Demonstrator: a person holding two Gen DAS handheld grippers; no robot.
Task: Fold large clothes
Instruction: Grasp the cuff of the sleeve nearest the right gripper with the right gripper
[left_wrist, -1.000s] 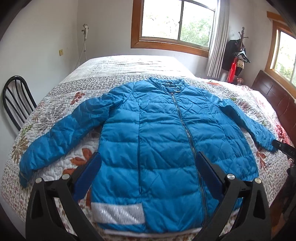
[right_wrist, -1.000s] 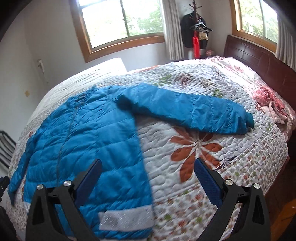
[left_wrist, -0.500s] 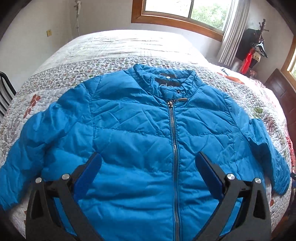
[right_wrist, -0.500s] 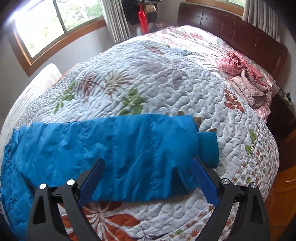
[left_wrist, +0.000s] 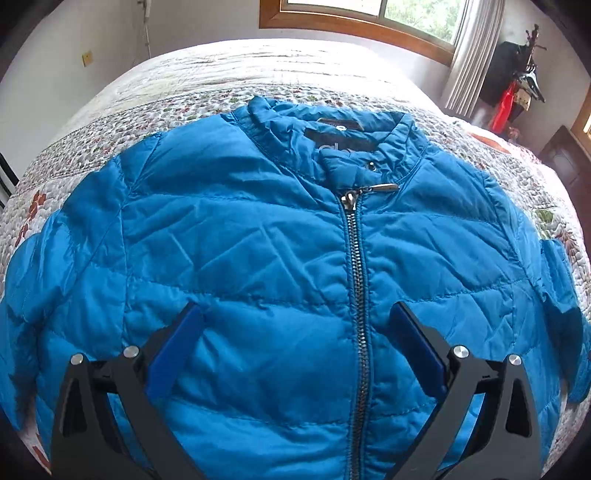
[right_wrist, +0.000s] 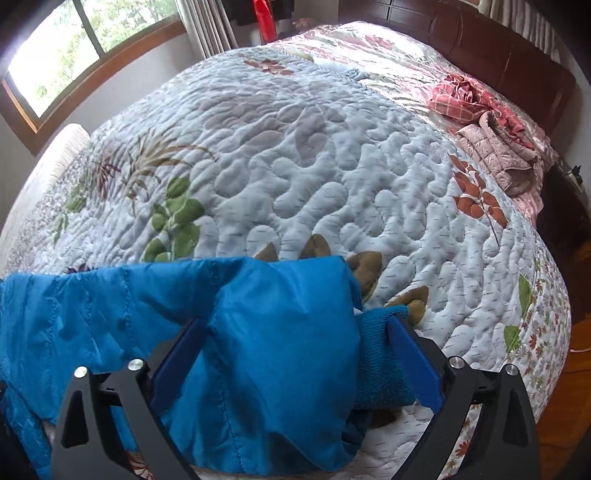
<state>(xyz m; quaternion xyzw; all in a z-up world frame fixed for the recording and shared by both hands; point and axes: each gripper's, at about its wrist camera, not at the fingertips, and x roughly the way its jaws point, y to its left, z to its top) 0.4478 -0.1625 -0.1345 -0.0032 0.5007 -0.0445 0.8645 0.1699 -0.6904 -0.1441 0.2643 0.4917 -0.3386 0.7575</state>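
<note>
A blue quilted jacket (left_wrist: 258, 240) lies face up and zipped on the bed's floral quilt (left_wrist: 229, 85), collar toward the far side. My left gripper (left_wrist: 295, 325) hovers open over the jacket's chest, just left of the zipper (left_wrist: 356, 266). In the right wrist view the jacket's sleeve (right_wrist: 229, 317) lies across the quilt (right_wrist: 332, 166), its knit cuff (right_wrist: 380, 354) at the right. My right gripper (right_wrist: 295, 343) is open, its fingers either side of the sleeve end and the cuff beside the right finger (right_wrist: 410, 358). Whether the pads touch the cloth I cannot tell.
A pile of pink and red clothes (right_wrist: 487, 122) lies by the dark wooden headboard (right_wrist: 509, 55). Windows with wooden frames (left_wrist: 362, 26) line the walls. A coat stand (left_wrist: 517, 81) with hanging items stands in the corner. The bed's edge and wooden floor (right_wrist: 565, 406) show at the right.
Both grippers have moved closer to the jacket: the left now sits low over the chest near the collar, the right has come down around the sleeve end. Both stay open.
</note>
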